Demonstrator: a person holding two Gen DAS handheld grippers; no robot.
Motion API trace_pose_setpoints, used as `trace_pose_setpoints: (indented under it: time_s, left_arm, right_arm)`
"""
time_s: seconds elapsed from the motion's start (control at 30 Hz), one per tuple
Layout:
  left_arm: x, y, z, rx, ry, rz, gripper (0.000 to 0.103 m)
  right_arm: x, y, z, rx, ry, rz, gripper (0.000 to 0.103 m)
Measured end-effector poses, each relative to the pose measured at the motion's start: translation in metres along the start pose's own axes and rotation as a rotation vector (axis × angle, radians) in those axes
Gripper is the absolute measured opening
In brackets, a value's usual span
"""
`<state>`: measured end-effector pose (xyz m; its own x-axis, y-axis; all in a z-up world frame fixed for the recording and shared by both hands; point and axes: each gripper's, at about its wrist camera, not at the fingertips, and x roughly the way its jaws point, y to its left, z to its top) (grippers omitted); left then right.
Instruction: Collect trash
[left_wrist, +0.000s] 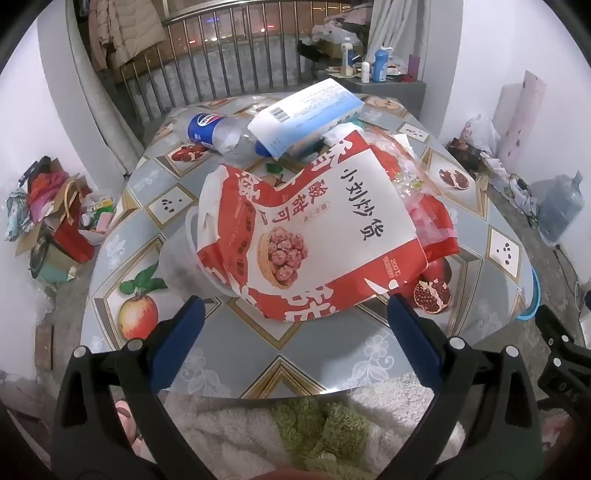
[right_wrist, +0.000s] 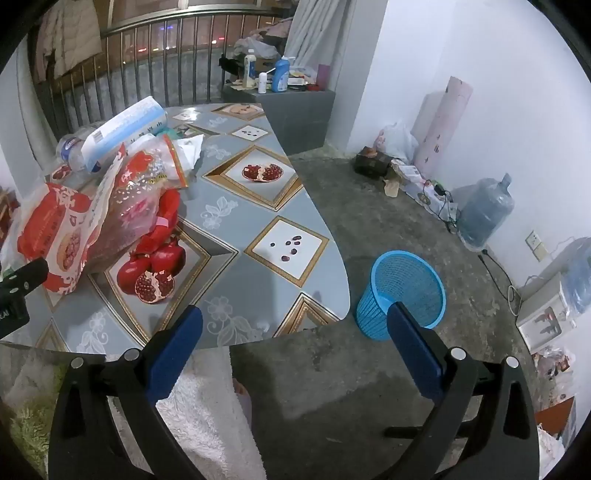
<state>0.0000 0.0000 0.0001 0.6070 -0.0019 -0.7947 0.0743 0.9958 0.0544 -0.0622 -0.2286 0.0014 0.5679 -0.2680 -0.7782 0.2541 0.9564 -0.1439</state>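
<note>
A pile of trash lies on the round table (left_wrist: 221, 343). A red and white snack bag (left_wrist: 314, 229) lies nearest, over a clear plastic cup (left_wrist: 181, 258). Behind it are a crushed Pepsi bottle (left_wrist: 214, 129), a white and blue tissue pack (left_wrist: 306, 110) and a clear red wrapper (left_wrist: 417, 177). My left gripper (left_wrist: 295, 314) is open and empty, just short of the snack bag. My right gripper (right_wrist: 295, 321) is open and empty over the table's right edge (right_wrist: 332, 258). The blue mesh waste basket (right_wrist: 402, 291) stands on the floor to the right of the table. The snack bag (right_wrist: 62, 236) shows at the left.
A grey cabinet (right_wrist: 295, 107) with bottles stands behind the table by a railing. A water jug (right_wrist: 484, 210), cables and boxes line the right wall. Bags and clutter (left_wrist: 55, 214) sit on the floor at the left. A fluffy white garment (left_wrist: 236, 435) is below the grippers.
</note>
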Motion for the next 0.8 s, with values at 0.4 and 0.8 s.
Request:
trace_pose_setpoints:
  time_s: [0.4,0.8]
  left_arm:
    - [-0.0001,-0.0046,-0.0013,0.001,0.003,-0.007,0.094]
    - [0.0000,-0.0048,-0.0024,0.002,0.006,-0.009,0.094]
  right_arm:
    - [-0.0002,0.0000,0.0003,-0.001,0.001,0.001,0.097]
    - [-0.0020,0.0008,0.0024,-0.003,0.000,0.000,0.097]
